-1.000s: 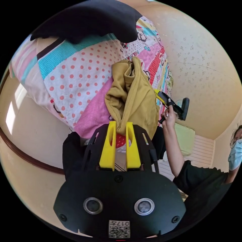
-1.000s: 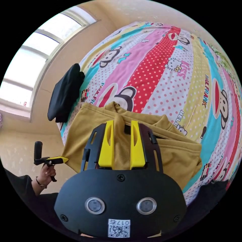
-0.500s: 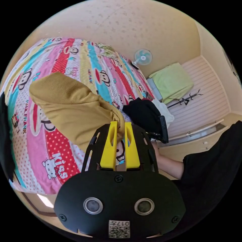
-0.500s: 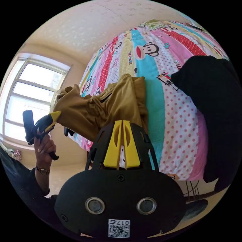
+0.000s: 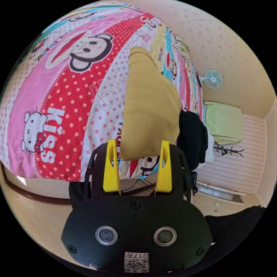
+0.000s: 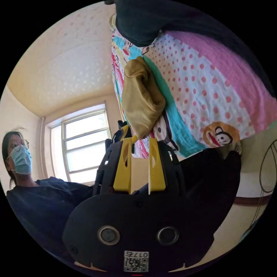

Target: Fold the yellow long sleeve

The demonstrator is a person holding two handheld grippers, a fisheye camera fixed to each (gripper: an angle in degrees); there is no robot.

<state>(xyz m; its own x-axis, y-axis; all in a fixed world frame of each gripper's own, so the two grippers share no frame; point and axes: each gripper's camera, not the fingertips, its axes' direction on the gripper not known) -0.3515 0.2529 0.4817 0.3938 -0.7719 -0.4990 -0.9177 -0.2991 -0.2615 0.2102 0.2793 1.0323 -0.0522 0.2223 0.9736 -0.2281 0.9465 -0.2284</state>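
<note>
Left gripper view: the left gripper occupies the lower centre, its yellow jaws spread apart and released. The yellow long sleeve, folded into a compact bundle, lies on the patterned bedspread at centre frame, its near edge between the jaw tips, apart from both. A black garment lies just right of it; a fan stands at upper right.

Right gripper view: the right gripper sits at lower centre, jaws parted and empty. The yellow long sleeve lies above the jaw tips on the bedspread. A dark garment covers the top; a person appears at lower left beside a window.
</note>
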